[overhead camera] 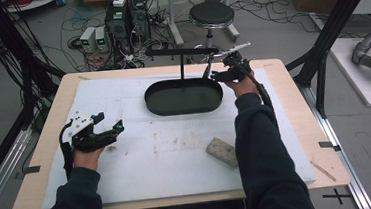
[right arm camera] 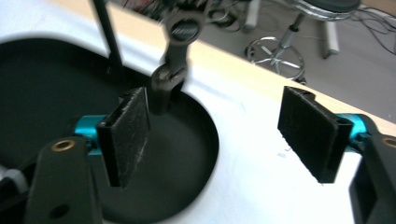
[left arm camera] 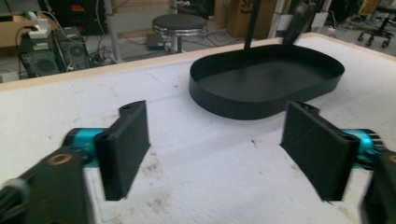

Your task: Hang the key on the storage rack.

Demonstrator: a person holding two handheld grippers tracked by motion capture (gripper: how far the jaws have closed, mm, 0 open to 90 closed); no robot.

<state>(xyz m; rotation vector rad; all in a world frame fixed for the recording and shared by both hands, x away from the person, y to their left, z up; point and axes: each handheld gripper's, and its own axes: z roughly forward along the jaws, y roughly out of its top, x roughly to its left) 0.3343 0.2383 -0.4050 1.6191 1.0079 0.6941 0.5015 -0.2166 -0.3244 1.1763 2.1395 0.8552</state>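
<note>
**Item: wrench, dark metal, ring-headed, blurred.**
Position: just beside the inner face of the right claw's left-hand pad in the right gripper view, close to touching it, but not pinched. It lies slightly ahead of that pad and off to its side, not in the middle of the gap.
Long axis: steep, near upright. The ring head is up and away from the claw. The lower end points down over the near end of the black oval tray. I cannot tell whether it rests on the tray floor or hangs from something.

**Right claw.** Jaws stand wide apart with nothing clamped between the pads. It is held over the tray's right end in the high view, and is by far the nearer claw to the wrench.

**Left claw.** Jaws wide open and empty, low over the white mat on the tabletop. It is well apart from the tray, which lies ahead of it and to its right.

**Rack post.** A thin black upright beyond the wrench, rising from the far side of the tray.

**Beige block.** Lies on the mat near the right forearm, behind the right claw.

**Judgement.** Any re-grip falls to the right claw, which would need to shift sideways toward its left-hand pad to centre the shaft.
</note>
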